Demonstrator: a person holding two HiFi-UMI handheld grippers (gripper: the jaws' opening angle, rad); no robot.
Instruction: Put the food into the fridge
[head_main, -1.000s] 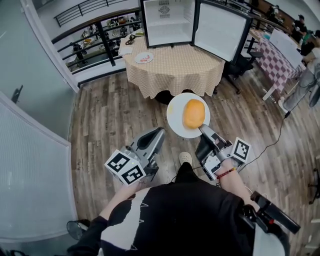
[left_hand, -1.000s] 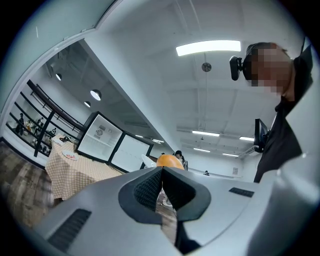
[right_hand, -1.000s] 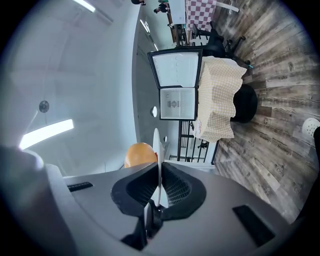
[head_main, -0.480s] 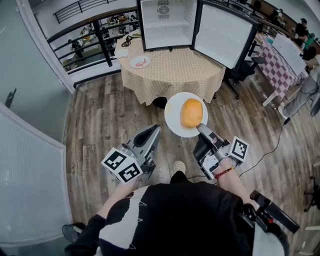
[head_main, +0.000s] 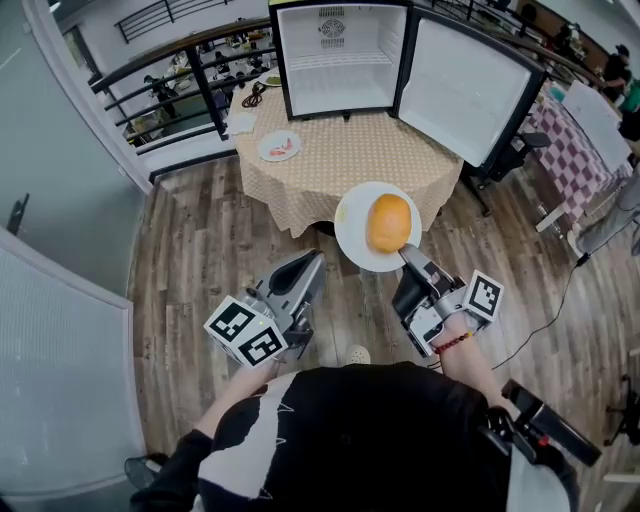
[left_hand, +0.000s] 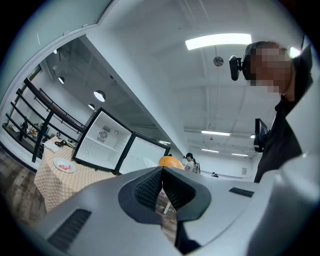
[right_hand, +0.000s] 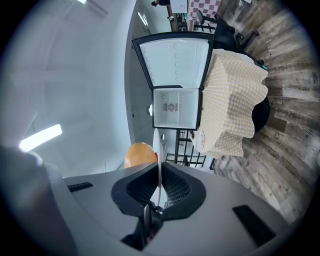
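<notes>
**Head view.** A white plate (head_main: 352, 240) is grasped at its near rim by the right gripper (head_main: 406, 254), whose jaws are clenched on that rim. In the right gripper view the plate is seen edge-on between them. The plate is held level over the wooden floor (head_main: 200, 250), just near of the checked table (head_main: 350, 150). An orange bun (head_main: 389, 222) lies on the plate, its long axis running near to far, toward the open fridge (head_main: 335, 55) on the table. The left gripper (head_main: 314, 264) is carried to the left, jaws closed together on nothing. Black-and-white square markers (head_main: 248, 335) are borne on the cubes. Print on the fridge's back wall is too small to be read.
</notes>
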